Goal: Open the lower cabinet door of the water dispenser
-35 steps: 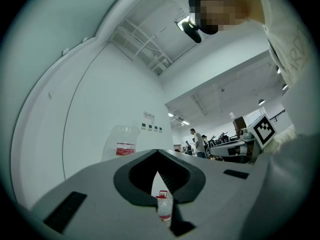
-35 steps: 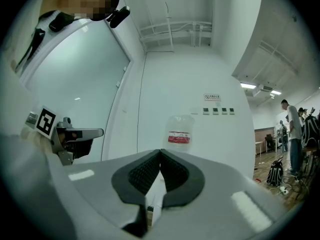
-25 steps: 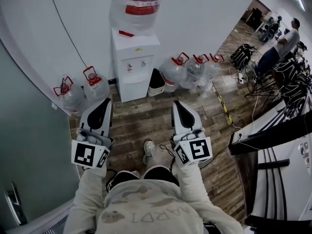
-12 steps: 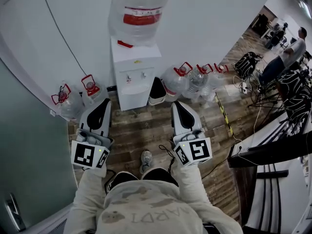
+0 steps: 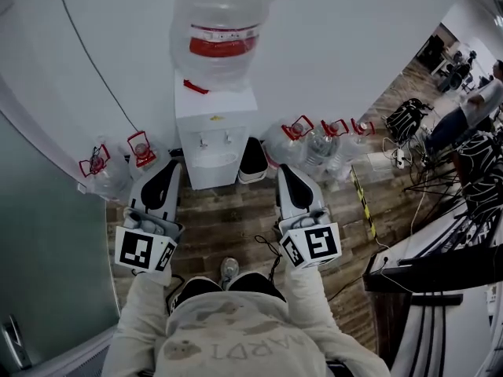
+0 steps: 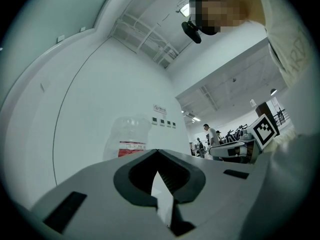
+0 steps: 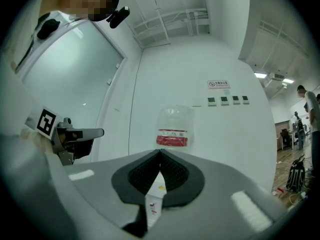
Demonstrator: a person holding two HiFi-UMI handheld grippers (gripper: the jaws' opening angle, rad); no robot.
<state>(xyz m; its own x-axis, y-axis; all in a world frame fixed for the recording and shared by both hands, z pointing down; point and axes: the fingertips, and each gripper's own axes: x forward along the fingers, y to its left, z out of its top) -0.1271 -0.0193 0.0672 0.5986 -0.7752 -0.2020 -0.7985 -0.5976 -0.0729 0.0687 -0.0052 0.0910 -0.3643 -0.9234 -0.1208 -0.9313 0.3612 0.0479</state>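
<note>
The white water dispenser (image 5: pixel 211 124) stands against the wall with a large clear bottle (image 5: pixel 222 30) on top. Only a foreshortened strip of its lower front (image 5: pixel 212 173) shows, and I cannot make out the door there. My left gripper (image 5: pixel 171 163) and right gripper (image 5: pixel 284 166) are held out side by side, short of the dispenser and to either side of it. Both are shut with nothing in them. In the left gripper view the jaws (image 6: pixel 157 151) meet below the bottle (image 6: pixel 127 136). The right gripper view has the closed jaws (image 7: pixel 160 151) under the bottle (image 7: pixel 174 129).
Spare water bottles sit on the floor left (image 5: pixel 118 163) and right (image 5: pixel 310 140) of the dispenser, with a black bin (image 5: pixel 253 154) beside it. A glass partition (image 5: pixel 47 234) runs along the left. Bags and cables (image 5: pixel 409 116), people and a desk (image 5: pixel 432 265) fill the right.
The person has walked toward the dispenser, which now sits nearer and larger in the head view. Both grippers stay shut and hold the same pose ahead of the body.
</note>
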